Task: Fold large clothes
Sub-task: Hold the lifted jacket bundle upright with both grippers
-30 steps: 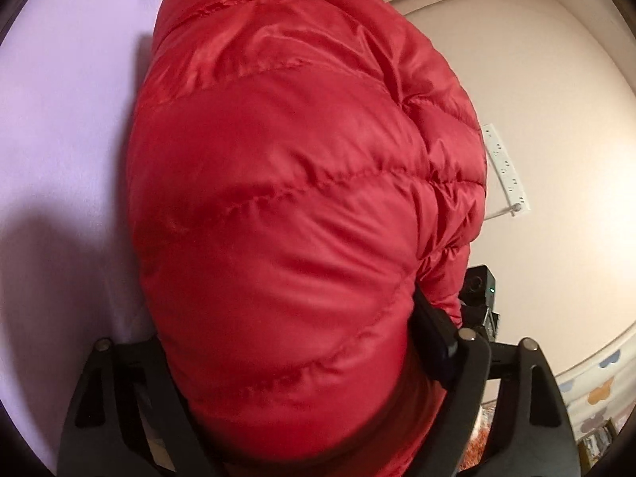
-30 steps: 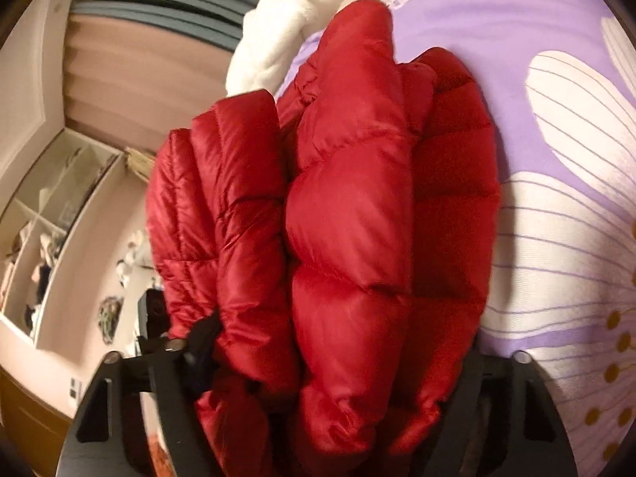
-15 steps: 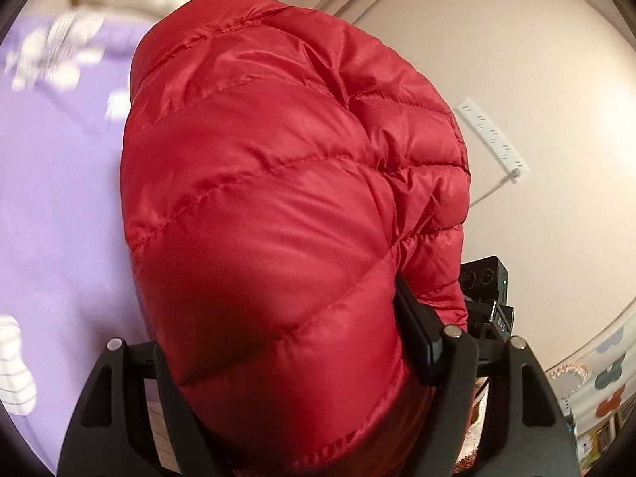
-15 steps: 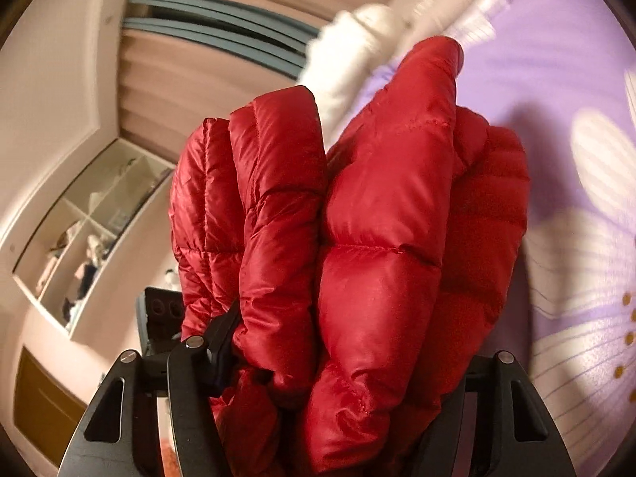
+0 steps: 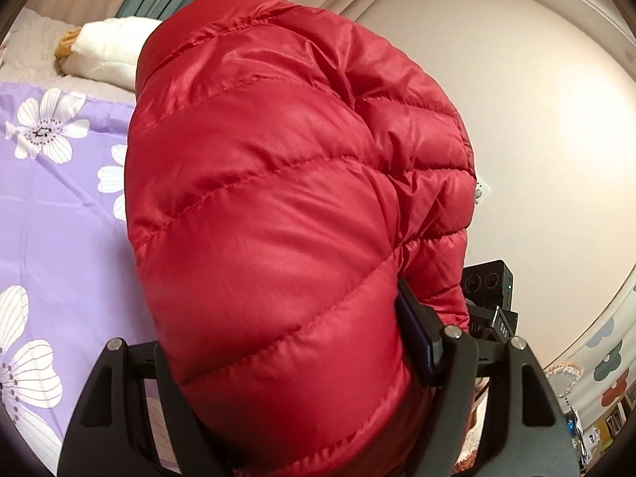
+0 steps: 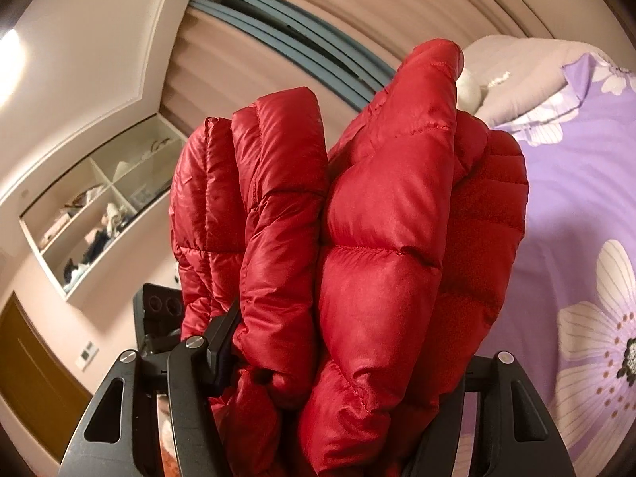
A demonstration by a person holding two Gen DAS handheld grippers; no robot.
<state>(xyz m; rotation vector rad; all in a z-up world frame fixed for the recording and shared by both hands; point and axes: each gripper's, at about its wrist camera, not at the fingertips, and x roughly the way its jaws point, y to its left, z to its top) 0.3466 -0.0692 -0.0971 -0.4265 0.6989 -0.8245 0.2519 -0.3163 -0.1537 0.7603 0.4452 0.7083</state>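
The big red puffy jacket (image 5: pixel 278 218) is held up in the air, above the purple bed cover (image 5: pixel 51 214) with white flowers on it. It fills most of both views.

The left gripper (image 5: pixel 302 409) has a thick fold of the jacket squeezed between its two black fingers (image 5: pixel 449 361). The shiny red cloth bulges out over the fingers and hides their tips. Its stitched lines run slanting across the puffy rows.

The right gripper (image 6: pixel 318 405) also clamps the jacket (image 6: pixel 357 238). Here the jacket is bunched into several tall folds that stand side by side, with a deep crease between them. The left finger (image 6: pixel 190 393) presses against the folds, and the right finger is mostly hidden behind the red cloth.

In the left wrist view the bed cover lies at the left side, and a white fluffy toy (image 5: pixel 107 51) rests at the far end of the bed on a pale pillow (image 5: pixel 28 39). A black camera box (image 5: pixel 485 282) peeks out from behind the jacket on the right, in front of a plain wall (image 5: pixel 536 119).

In the right wrist view the bed cover (image 6: pixel 576 198) is on the right. A grey pillow (image 6: pixel 512 71) lies at its far edge. Brown curtains (image 6: pixel 357 8) hang behind, and a white shelf (image 6: pixel 99 206) with small things in it sits on the wall at the left
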